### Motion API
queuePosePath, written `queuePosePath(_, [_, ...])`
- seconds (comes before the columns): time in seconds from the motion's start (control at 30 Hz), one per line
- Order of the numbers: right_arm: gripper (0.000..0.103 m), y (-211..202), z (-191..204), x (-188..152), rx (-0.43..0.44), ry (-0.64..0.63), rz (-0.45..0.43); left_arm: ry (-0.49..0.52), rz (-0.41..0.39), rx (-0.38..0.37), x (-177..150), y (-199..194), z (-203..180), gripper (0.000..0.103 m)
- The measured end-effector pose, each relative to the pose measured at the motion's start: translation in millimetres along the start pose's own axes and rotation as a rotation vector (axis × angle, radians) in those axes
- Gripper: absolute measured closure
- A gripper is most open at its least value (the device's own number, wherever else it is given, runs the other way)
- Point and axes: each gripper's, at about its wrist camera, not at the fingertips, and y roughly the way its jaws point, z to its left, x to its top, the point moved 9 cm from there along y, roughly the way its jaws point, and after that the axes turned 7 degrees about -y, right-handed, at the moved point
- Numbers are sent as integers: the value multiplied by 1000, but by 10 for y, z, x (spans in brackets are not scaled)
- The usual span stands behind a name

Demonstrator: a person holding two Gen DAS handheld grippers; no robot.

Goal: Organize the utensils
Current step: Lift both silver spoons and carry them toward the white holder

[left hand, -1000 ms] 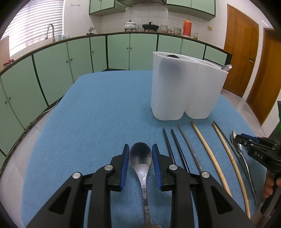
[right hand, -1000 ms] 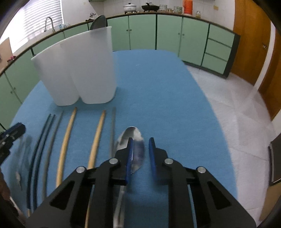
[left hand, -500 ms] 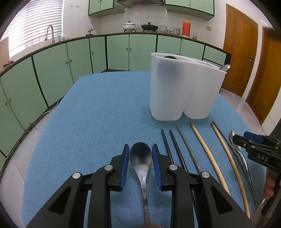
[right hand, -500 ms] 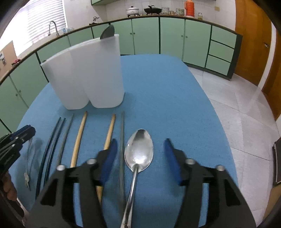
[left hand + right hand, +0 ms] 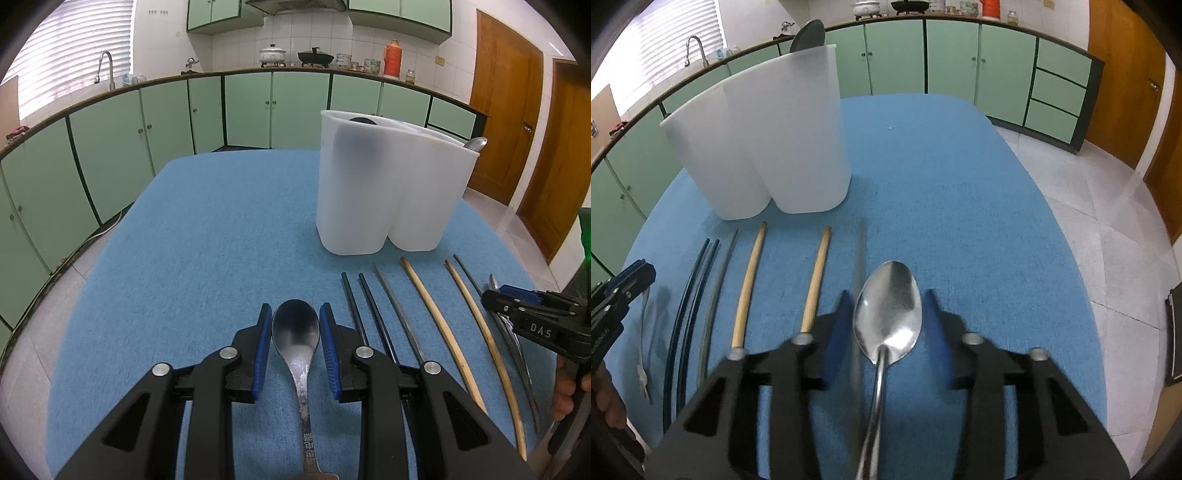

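A white two-part utensil holder [image 5: 388, 192] stands on the blue table [image 5: 207, 229]; it also shows in the right wrist view [image 5: 764, 144], with a dark utensil and a spoon tip sticking out. My left gripper [image 5: 295, 343] is open, its blue pads on either side of a dull metal spoon [image 5: 296, 332] lying on the cloth. My right gripper [image 5: 888, 325] is open around a shiny spoon [image 5: 888, 314] lying on the table. Between them lie black chopsticks [image 5: 364, 314], grey chopsticks [image 5: 400, 317] and bamboo chopsticks [image 5: 439, 325] in a row.
Green kitchen cabinets [image 5: 258, 110] curve behind the table, with a sink tap [image 5: 105, 68] at the left and pots [image 5: 273, 55] on the counter. Wooden doors [image 5: 506, 110] stand at the right. White tiled floor [image 5: 1089, 192] lies beyond the table's right edge.
My right gripper has opened wide and let go of the shiny spoon, which now lies between its jaws. My left gripper has stayed open around the dull spoon.
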Motion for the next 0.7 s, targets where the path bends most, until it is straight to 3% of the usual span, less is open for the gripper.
queuePosePath(0.3, [68,-329,7,93,16,-41,-116,-5,-18,-4,30,-52,4,77])
queuePosePath(0.7, [68,-1100,-34,577,48,-68,-416,-23,-197,-42,410,-435,-51,77])
